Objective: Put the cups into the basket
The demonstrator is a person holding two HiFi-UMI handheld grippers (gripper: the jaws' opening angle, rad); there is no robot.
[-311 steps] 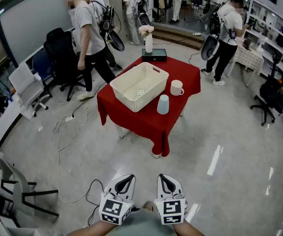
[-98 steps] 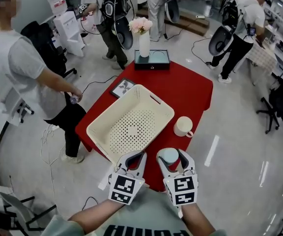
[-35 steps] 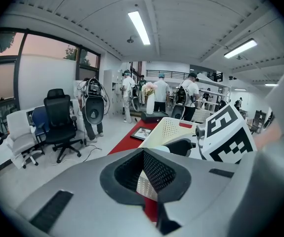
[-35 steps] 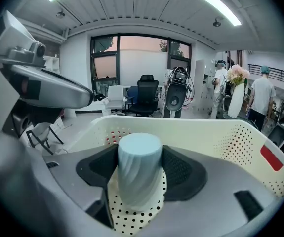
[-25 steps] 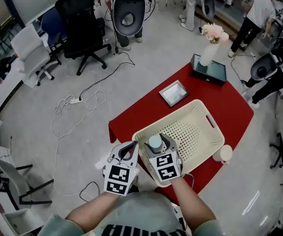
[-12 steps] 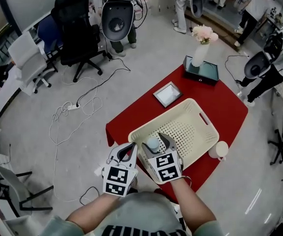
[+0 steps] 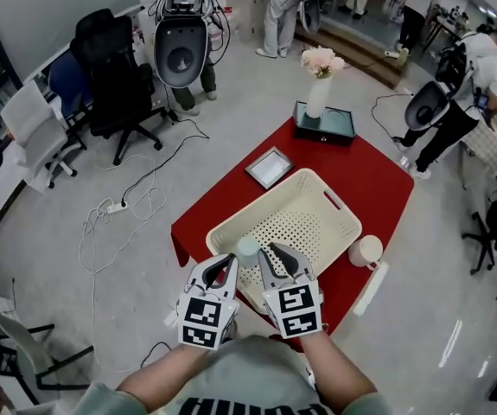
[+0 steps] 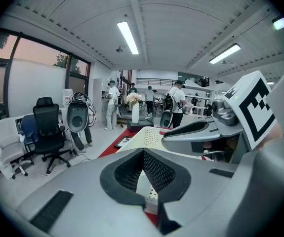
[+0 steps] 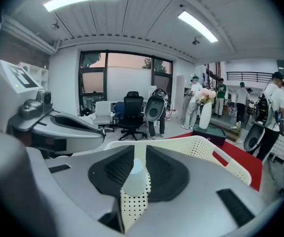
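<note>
1. The right gripper's (image 9: 140,148) jaws are standing narrowly apart, having just been closing, and are gripping nothing.
2. The pale blue cup (image 9: 135,176) is showing through that gap. It is standing narrow end up inside the basket (image 7: 304,223), at its near corner.
3. The left gripper's (image 8: 144,150) jaws are resting together, empty, near that same corner.
4. The white mug (image 7: 366,251) is sitting on the red table (image 7: 378,180), just outside the basket's right wall.
</note>
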